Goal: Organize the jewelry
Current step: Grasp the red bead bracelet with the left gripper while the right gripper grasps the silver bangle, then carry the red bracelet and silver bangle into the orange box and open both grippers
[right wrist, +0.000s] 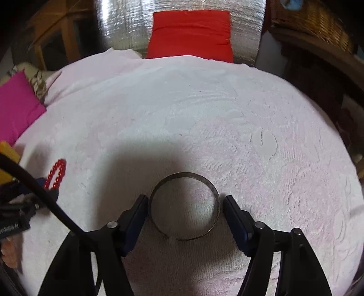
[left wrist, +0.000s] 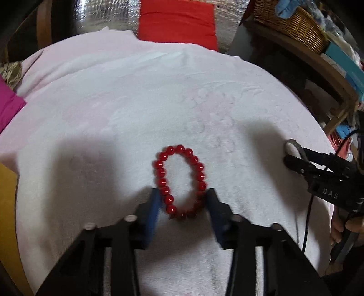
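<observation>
Jewelry lies on the pale towel (right wrist: 250, 113): a red bead bracelet (left wrist: 180, 182) between the left gripper's (left wrist: 183, 195) spread fingers, and right of it a metal bangle (right wrist: 184, 206) between the right gripper's (right wrist: 184, 202) open, non-gripping fingers.

Hidden, cropped and blurred regions at the two wrist views.

The near beads of the red bead bracelet (left wrist: 180, 182) are blurring into shadow between the left gripper (left wrist: 183, 195) fingers, so contact with the pads is not resolving. The right gripper (left wrist: 293, 159) is running off the right edge, its fingertips overlapping the metal bangle (left wrist: 295, 145), most of which is lying hidden. In the right wrist view, a black cable (right wrist: 45, 195) is crossing over the left gripper's body, and the wicker basket (right wrist: 318, 20) is smearing at the frame's corner.
</observation>
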Available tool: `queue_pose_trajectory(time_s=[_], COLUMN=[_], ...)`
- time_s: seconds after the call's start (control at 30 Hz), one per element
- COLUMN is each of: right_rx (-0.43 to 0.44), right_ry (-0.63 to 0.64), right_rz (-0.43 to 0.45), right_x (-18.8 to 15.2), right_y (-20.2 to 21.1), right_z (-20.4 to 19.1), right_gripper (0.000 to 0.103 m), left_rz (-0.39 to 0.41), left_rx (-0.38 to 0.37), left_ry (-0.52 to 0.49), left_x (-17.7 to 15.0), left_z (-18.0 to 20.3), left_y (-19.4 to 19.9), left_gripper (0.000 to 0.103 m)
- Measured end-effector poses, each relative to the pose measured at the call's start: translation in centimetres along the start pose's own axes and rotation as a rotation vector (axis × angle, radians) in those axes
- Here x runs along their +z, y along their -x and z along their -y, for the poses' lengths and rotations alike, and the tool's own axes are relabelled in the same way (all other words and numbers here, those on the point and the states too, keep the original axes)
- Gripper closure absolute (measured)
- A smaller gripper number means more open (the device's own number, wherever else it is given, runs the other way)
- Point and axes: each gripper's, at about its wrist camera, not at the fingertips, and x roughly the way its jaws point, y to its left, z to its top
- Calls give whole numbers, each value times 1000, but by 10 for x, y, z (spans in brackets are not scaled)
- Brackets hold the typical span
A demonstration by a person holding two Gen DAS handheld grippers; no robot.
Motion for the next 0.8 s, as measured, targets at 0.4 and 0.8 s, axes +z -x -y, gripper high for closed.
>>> queue_pose_trajectory(time_s=[0.4,0.8], right_rx=[54,122], right_ry=[-34,-37], right_rz=[34,120], right_x=[7,14], right_y=[12,37], right_z=[-2,-37], right_gripper=[38,38], left_rz=[53,149], left_rx=[-7,-16], left_ry=[0,70], left_x=[2,2], left_z=[5,-3], left_y=[20,67], left_gripper=[93,93])
